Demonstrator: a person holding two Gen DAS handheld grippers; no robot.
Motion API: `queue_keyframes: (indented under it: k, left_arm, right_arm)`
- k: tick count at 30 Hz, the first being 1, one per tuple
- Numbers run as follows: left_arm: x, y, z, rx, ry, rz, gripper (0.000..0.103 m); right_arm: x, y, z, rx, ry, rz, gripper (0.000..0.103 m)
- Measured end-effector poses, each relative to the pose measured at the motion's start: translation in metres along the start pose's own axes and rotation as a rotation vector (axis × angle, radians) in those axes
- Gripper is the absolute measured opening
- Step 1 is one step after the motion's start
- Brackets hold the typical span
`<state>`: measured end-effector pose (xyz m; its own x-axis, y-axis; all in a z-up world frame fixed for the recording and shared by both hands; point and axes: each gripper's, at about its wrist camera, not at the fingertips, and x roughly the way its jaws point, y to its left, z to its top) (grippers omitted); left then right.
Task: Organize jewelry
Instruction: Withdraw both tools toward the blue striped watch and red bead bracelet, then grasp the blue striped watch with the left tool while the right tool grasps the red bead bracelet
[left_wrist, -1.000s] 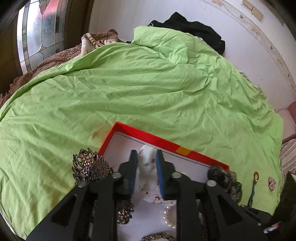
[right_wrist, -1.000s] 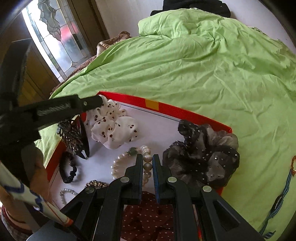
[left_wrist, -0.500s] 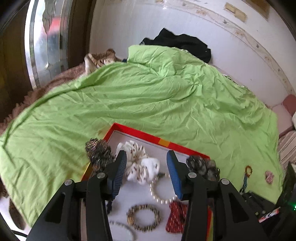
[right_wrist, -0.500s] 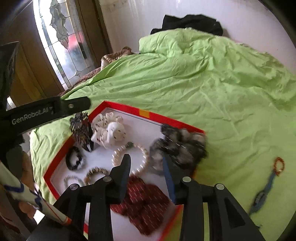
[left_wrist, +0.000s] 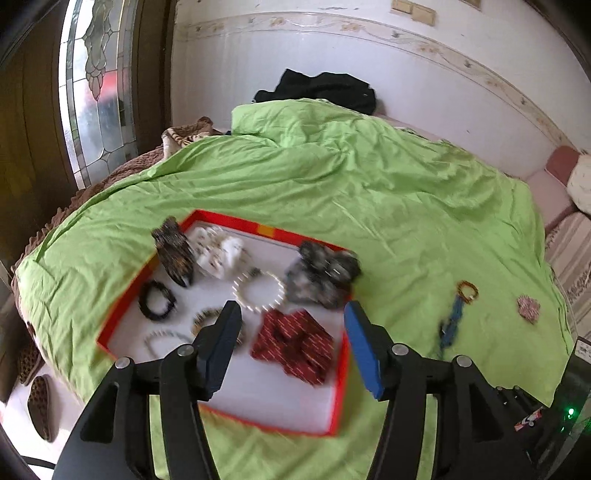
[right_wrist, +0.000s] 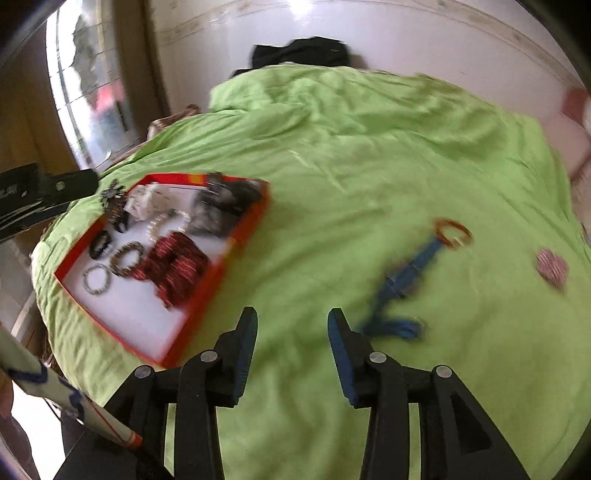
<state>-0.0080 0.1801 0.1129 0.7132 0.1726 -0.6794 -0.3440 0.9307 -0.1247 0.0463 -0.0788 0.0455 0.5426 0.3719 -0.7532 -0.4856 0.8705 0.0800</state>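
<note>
A red-rimmed tray (left_wrist: 229, 221) with a white floor lies on a green bedsheet (left_wrist: 351, 192). It holds a white dotted scrunchie (left_wrist: 218, 251), a dark scrunchie (left_wrist: 321, 273), a red scrunchie (left_wrist: 295, 343), a pearl bracelet (left_wrist: 258, 291), a black band (left_wrist: 157, 299) and a spiky clip (left_wrist: 173, 251). My left gripper (left_wrist: 291, 350) is open and empty, raised above the tray's near side. My right gripper (right_wrist: 291, 354) is open and empty above bare sheet, right of the tray (right_wrist: 236, 236). A blue cord with a red-and-gold ring (right_wrist: 406, 273) and a small pink piece (right_wrist: 552, 267) lie on the sheet.
Black clothing (left_wrist: 321, 88) lies at the bed's far end by the white wall. A stained-glass window (left_wrist: 96, 85) is on the left. Slippers (left_wrist: 40, 410) lie on the floor left of the bed. The left gripper's body (right_wrist: 40, 199) shows at the right view's left edge.
Both grippers opened and pulled back and up from the tray. The right gripper swung right, over bare sheet toward the blue cord. The white scrunchie and pearl bracelet now lie free in the tray.
</note>
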Motion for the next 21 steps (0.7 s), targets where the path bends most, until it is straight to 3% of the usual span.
queue_keyframes:
  k: [8,21]
  left_arm:
    - [-0.017,-0.061,-0.029,0.104,-0.022,0.069,0.058]
    - [-0.021,-0.109,-0.057,0.218,0.02,0.034,0.063]
  right_arm:
    - [-0.025,-0.067,-0.036,0.187,0.002,-0.013,0.044]
    - [-0.043,-0.126,-0.061,0.351,-0.014,-0.039,0.046]
